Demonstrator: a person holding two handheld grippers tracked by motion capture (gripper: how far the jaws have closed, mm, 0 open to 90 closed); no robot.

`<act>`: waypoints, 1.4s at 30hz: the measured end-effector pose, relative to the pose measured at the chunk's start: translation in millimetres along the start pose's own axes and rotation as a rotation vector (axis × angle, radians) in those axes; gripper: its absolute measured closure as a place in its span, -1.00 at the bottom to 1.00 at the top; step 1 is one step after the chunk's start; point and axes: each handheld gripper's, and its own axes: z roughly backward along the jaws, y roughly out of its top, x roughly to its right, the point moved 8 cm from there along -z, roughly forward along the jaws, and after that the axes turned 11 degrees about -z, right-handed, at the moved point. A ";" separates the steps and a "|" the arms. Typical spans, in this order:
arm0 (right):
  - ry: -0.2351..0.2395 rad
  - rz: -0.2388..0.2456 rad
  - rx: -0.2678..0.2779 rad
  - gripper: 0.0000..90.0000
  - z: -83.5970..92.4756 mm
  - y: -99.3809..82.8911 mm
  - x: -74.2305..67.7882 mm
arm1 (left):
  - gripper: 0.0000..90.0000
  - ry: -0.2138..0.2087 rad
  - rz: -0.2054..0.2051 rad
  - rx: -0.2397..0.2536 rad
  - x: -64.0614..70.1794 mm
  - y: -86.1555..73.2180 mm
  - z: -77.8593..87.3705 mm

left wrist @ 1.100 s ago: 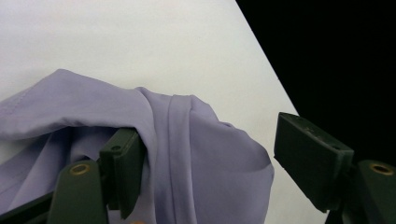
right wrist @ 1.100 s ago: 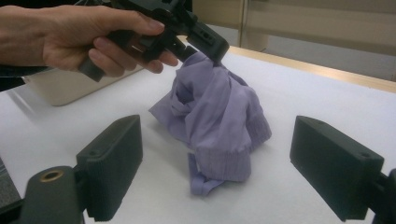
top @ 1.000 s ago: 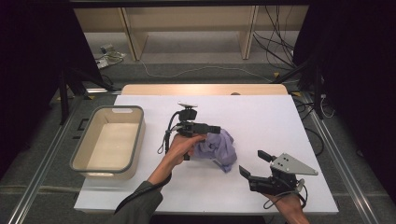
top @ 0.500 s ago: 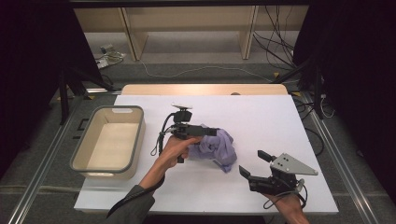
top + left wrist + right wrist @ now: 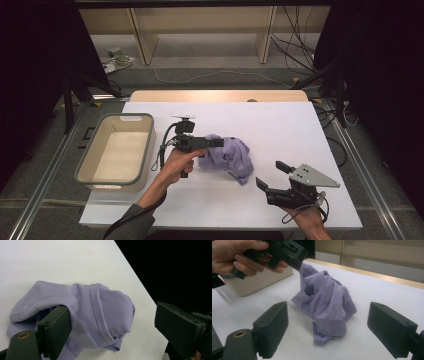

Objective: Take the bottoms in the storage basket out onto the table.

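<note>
A crumpled lilac cloth (image 5: 231,155) lies in a heap near the middle of the white table (image 5: 285,125). My left gripper (image 5: 219,143), held in a hand, points right and reaches the heap's upper left edge. Its jaws have just been opening and stand open. In the left gripper view the cloth (image 5: 100,312) lies between and beyond the jaws, resting against the left one. In the right gripper view the cloth (image 5: 327,300) peaks up to the left gripper's tip. My right gripper (image 5: 270,174) is open and empty, low at the table's front right, facing the cloth.
A cream tub with a grey rim (image 5: 150,145) stands on the table's left side, its wall (image 5: 259,283) behind the left hand. Wooden shelving, cables and dark curtains lie beyond the far edge. The table's right edge (image 5: 140,285) drops into darkness.
The left hand and its gripper have drawn a little to the left, and the jaws have widened. The cloth's upper edge has stretched toward that gripper. The right gripper has kept still.
</note>
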 end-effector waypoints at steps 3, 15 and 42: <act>-0.002 -0.001 -0.001 -0.60 -0.2 -0.2 0.4 | -0.71 0.001 -0.014 0.004 -2.5 -2.9 5.5; -0.007 -0.007 0.001 -0.60 0.6 -0.7 1.9 | -0.72 0.014 -0.043 0.069 -8.0 -4.8 27.6; -0.003 -0.013 -0.001 -0.60 -0.2 -1.9 3.6 | -0.72 0.029 -0.190 0.156 0.0 -14.8 45.9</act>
